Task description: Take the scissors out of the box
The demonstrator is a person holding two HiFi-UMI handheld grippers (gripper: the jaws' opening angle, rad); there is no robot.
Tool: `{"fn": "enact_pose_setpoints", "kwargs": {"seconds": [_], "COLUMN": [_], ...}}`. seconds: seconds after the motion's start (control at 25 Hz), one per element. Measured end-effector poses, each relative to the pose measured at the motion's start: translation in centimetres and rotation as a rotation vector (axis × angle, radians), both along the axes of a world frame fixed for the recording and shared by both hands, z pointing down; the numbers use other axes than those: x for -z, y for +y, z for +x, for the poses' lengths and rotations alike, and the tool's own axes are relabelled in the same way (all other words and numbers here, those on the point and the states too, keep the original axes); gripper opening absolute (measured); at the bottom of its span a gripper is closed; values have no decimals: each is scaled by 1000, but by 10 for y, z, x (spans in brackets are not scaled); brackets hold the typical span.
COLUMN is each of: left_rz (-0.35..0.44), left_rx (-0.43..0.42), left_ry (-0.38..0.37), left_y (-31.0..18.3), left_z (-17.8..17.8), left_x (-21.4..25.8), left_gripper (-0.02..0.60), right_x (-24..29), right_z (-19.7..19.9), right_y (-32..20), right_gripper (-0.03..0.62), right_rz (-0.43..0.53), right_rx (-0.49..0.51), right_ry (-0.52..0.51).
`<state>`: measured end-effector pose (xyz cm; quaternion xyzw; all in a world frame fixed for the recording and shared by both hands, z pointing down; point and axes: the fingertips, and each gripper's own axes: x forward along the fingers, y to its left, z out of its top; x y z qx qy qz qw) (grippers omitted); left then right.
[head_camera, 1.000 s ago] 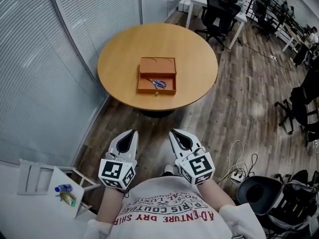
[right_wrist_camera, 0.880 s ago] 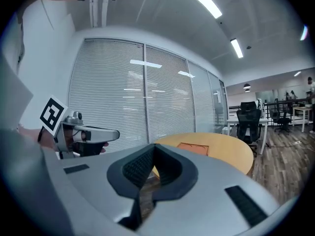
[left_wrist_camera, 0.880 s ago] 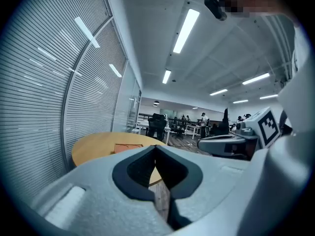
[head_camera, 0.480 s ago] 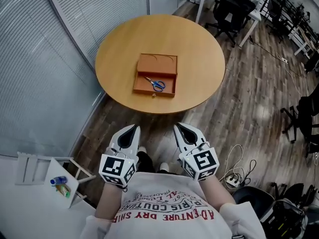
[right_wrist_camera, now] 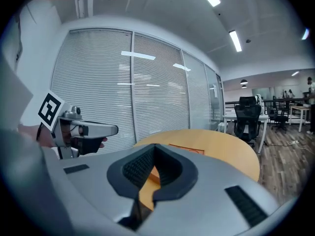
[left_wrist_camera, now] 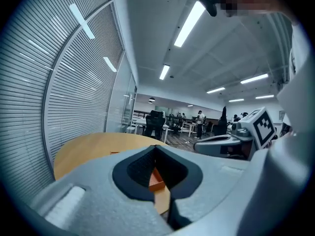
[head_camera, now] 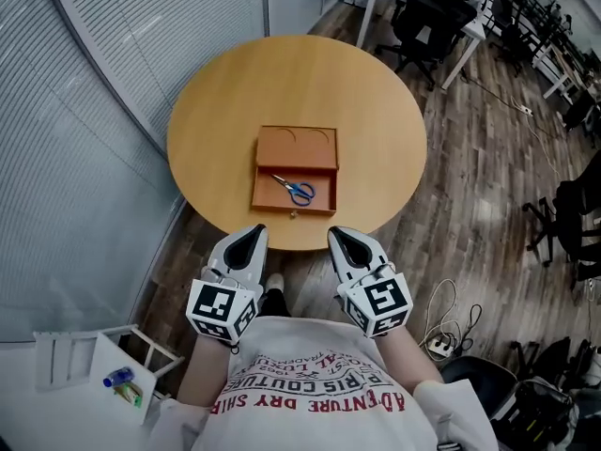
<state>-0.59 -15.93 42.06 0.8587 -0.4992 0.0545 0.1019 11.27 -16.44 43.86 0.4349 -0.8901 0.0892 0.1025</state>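
An orange wooden box [head_camera: 295,170] lies on the round wooden table [head_camera: 366,83], its shallow drawer pulled out toward me. Blue-handled scissors [head_camera: 296,190] lie in the drawer. My left gripper [head_camera: 252,237] and right gripper [head_camera: 340,237] are side by side at the table's near edge, a short way in front of the box, both shut and empty. In the left gripper view the jaws of the left gripper [left_wrist_camera: 156,147] meet, with a bit of the box [left_wrist_camera: 157,180] showing behind them. In the right gripper view the right gripper [right_wrist_camera: 154,145] points at the box [right_wrist_camera: 187,149].
A curved glass wall with blinds [head_camera: 103,111] runs along the left. Office chairs [head_camera: 423,22] and desks stand beyond the table. Cables and a power strip [head_camera: 439,344] lie on the wood floor at the right. A white stand [head_camera: 103,374] is at lower left.
The person has walked up to the table. Both grippers moved forward together, from over the floor to the table's near edge. Their jaws stayed shut.
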Motion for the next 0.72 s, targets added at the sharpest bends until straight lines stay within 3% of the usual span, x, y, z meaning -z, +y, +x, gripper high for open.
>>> {"fn": "enact_pose_setpoints", "kwargs": {"seconds": [0.36,0.72], "left_rz": [-3,-49], "left_rx": [-87,-144], "left_ry": [-21,18], "left_y": [-99,-135], "left_z": [-57,-70], "left_x": [4,-21], "left_gripper": [11,11], "right_x": [-7,-60], "right_z": [-41,-56], "right_y": [-92,-129], "right_gripper": [6,6], "right_rz": [-50,-206], "right_rx": [-88,-76], "right_ry": [17,119]}}
